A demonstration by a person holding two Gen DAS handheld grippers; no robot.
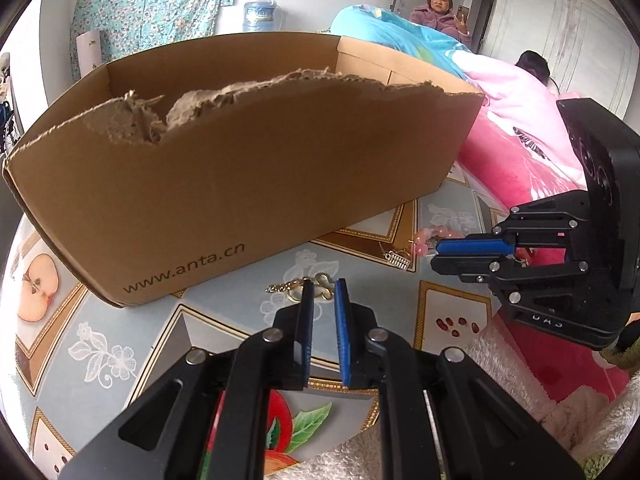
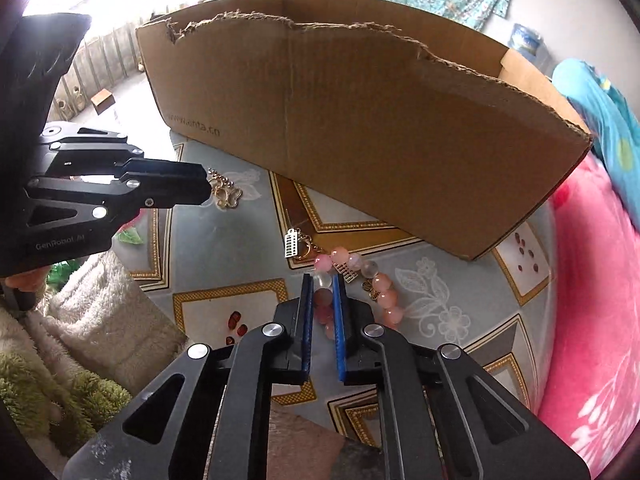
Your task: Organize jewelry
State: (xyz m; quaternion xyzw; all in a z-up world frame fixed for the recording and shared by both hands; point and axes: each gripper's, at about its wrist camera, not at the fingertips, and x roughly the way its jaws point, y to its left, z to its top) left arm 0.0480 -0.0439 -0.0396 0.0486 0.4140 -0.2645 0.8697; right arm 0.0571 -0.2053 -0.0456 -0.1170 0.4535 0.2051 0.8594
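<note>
The right gripper (image 2: 323, 280) points steeply down at the table, its blue pads (image 2: 307, 312) drawn in narrow around one side of a pink bead bracelet (image 2: 384, 296); beads sit between the pads, and they appear to be clamped on them. The rest of the bracelet curves off to the right on the tablecloth (image 2: 440, 280), with small gold charms hanging from it, one of them a ribbed rectangular charm (image 2: 291, 243) lying just up-left of the beads. The left gripper (image 1: 324, 288) has its fingers nearly together with only a thin gap, and its tips sit right at a gold chain piece (image 1: 298, 289) lying on the cloth; whether the pads actually pinch the chain cannot be told. From the right wrist view that same jewelry shows as a gold butterfly-shaped pendant (image 2: 228, 196) just past the left fingertips. Both pieces lie near the front wall of a brown cardboard box (image 1: 240, 184) with a torn upper edge and a web address printed low on its side, standing on the fruit-and-flower patterned cloth. Bright pink and blue bedding (image 1: 516, 128) lies to the right, and a fluffy cream sleeve (image 2: 100, 312) shows by the left gripper
</note>
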